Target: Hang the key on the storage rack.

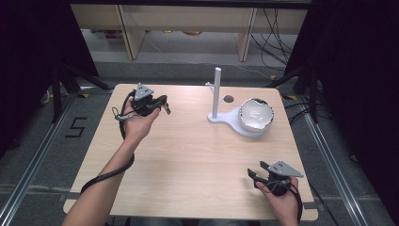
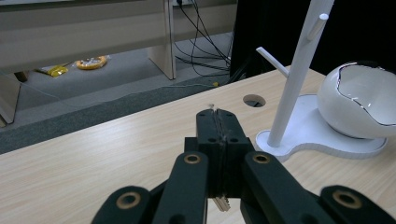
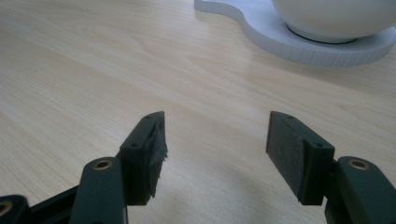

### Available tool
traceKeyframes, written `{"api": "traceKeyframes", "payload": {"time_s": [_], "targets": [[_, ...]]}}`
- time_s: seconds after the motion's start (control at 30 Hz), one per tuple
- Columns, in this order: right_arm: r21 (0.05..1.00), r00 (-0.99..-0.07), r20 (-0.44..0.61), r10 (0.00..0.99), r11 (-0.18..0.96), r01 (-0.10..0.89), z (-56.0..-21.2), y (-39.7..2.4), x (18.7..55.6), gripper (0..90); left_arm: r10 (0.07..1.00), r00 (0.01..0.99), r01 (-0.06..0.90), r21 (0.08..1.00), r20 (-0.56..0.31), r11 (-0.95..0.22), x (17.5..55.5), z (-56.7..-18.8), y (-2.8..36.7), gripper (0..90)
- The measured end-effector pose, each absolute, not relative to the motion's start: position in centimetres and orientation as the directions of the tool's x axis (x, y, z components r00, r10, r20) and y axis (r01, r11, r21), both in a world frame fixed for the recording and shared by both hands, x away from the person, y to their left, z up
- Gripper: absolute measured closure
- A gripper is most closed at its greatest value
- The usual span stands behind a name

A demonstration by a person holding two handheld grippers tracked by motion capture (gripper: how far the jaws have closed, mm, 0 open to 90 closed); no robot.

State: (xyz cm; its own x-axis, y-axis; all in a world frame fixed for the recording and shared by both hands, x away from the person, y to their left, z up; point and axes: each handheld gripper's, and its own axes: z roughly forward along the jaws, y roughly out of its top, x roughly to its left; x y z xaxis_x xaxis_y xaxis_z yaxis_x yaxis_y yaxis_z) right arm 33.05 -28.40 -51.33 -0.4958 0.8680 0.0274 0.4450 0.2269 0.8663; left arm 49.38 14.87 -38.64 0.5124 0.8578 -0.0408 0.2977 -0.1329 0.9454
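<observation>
A white stand (image 1: 217, 92) with short pegs rises from a flat white base (image 1: 225, 118) at the table's far right, and a white bowl (image 1: 256, 114) with a dark rim sits on that base. My left gripper (image 1: 164, 106) is held above the far left of the table, pointing at the stand. In the left gripper view its jaws are pressed together (image 2: 218, 115) on a thin pale item (image 2: 222, 201) that pokes out between them; the stand (image 2: 294, 79) and bowl (image 2: 359, 100) lie ahead. My right gripper (image 1: 251, 173) rests near the front right edge, open (image 3: 217, 135) and empty.
The light wooden table (image 1: 188, 155) has a round cable hole (image 1: 228, 99) just behind the stand. Black curtains flank both sides, and shelf legs and cables stand on the floor beyond the far edge. The base (image 3: 261, 28) lies ahead of the right jaws.
</observation>
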Motion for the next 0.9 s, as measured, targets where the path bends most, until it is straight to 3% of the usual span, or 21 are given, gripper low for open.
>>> {"api": "traceKeyframes", "payload": {"time_s": [0.57, 0.77, 0.9], "targets": [[0.851, -0.477, 0.072, 0.876, 0.196, 0.487, -51.3, -28.1, 32.8, 38.9, 0.865, 0.499, 0.277, 0.955, -0.049, -0.105, 49.9, -38.5, 13.9, 89.2], [0.865, -0.497, 0.024, 0.867, 0.231, 0.445, -51.3, -28.4, 33.1, 38.8, 0.866, 0.497, 0.258, 0.961, -0.047, -0.096, 50.0, -38.3, 13.4, 89.2], [0.851, -0.479, 0.071, 0.875, 0.197, 0.486, -51.3, -28.1, 32.8, 38.8, 0.867, 0.496, 0.248, 0.965, -0.045, -0.091, 50.0, -38.1, 13.1, 89.2]]}}
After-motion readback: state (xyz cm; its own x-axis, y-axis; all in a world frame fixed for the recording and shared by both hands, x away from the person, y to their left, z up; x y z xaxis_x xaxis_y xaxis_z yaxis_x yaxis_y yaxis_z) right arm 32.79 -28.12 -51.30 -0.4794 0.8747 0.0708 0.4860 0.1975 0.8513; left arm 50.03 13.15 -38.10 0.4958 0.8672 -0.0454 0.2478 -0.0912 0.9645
